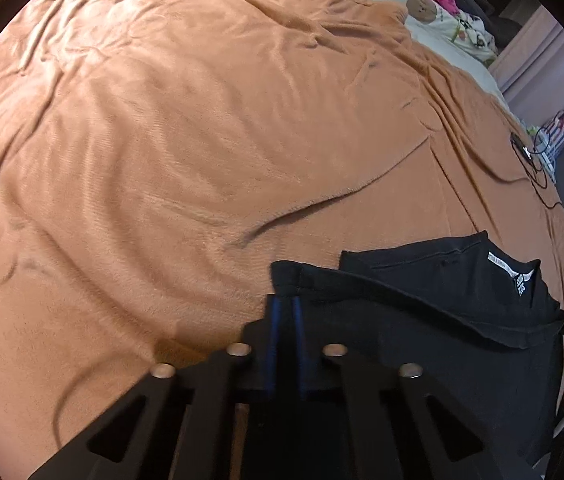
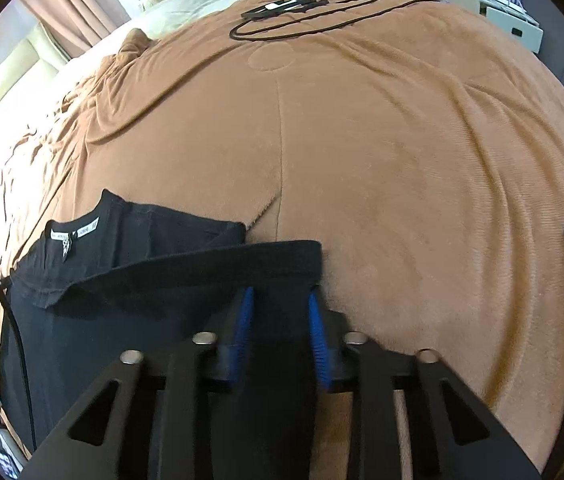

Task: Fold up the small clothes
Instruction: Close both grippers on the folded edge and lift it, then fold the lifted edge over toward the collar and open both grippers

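Black shirt (image 2: 130, 280), white neck label (image 2: 76, 234) with print too small to read, lies partly folded on a wrinkled orange blanket (image 2: 402, 184) covering a bed. Left gripper (image 1: 286, 304) pinched tight on one corner of the folded-over hem; right gripper (image 2: 280, 300) narrow, blue pads astride the other corner. Black cable (image 2: 322, 20) near blanket's far edge; bear-print bedding (image 1: 434, 12) and curtains beyond.

Neck label (image 2: 76, 234) print — too blurred to read.

Blanket (image 1: 202, 140): tan fleece, soft matt nap, creased. Black garment (image 1: 442, 292): matt knit cloth, woven neck label. Left hand-held gripper (image 1: 286, 312): matt black plastic, ribbed blue pads.
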{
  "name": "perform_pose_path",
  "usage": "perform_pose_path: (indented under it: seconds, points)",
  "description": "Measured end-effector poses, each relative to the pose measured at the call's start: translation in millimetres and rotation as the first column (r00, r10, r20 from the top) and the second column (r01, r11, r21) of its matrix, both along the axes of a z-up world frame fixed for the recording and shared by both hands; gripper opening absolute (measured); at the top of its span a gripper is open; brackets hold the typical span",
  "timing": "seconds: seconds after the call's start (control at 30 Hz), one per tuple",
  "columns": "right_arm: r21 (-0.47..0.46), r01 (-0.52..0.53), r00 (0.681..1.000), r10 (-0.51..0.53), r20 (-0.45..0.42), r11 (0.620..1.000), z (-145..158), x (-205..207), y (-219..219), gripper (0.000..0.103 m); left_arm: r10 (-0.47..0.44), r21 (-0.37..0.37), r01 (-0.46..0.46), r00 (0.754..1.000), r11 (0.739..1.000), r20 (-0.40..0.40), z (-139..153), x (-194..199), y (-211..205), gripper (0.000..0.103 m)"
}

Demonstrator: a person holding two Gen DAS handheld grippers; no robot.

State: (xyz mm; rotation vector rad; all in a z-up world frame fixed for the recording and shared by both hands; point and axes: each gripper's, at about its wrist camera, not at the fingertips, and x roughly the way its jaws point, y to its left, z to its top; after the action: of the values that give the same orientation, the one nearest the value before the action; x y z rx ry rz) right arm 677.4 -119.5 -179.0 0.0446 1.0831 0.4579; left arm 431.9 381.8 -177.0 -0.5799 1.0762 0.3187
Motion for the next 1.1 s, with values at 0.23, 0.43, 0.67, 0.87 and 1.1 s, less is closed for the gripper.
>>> perform_pose_path:
  seconds: [0.23,0.43,0.67,0.87,1.1]
  points:
    - [0.028,0.052,0.997,-0.053,0.057,0.998,23,-14,-17,0.000,0.026,0.006,-0.027,0.997,1.000,0.077,32,-18,1,0.001]
    - [0.015,0.051,0.989,-0.053,0.136,0.999,56,-45,-21,0.000,0.034,0.046,-0.040,0.992,0.998,0.125,65,-31,-5,0.001]
    - [0.011,0.079,0.975,-0.080,0.209,0.997,87,-70,-30,0.000,0.047,0.085,-0.061,0.986,0.994,0.158,95,-36,-5,0.001]
    - [0.006,0.096,0.970,-0.095,0.222,0.995,91,-66,-24,0.000,0.045,0.110,-0.065,0.985,0.992,0.169,105,-25,-3,0.001]
    - [-0.024,0.098,0.972,-0.090,0.217,0.995,84,-38,-5,0.000,0.063,0.143,-0.078,0.992,0.987,0.107,87,5,8,0.001]
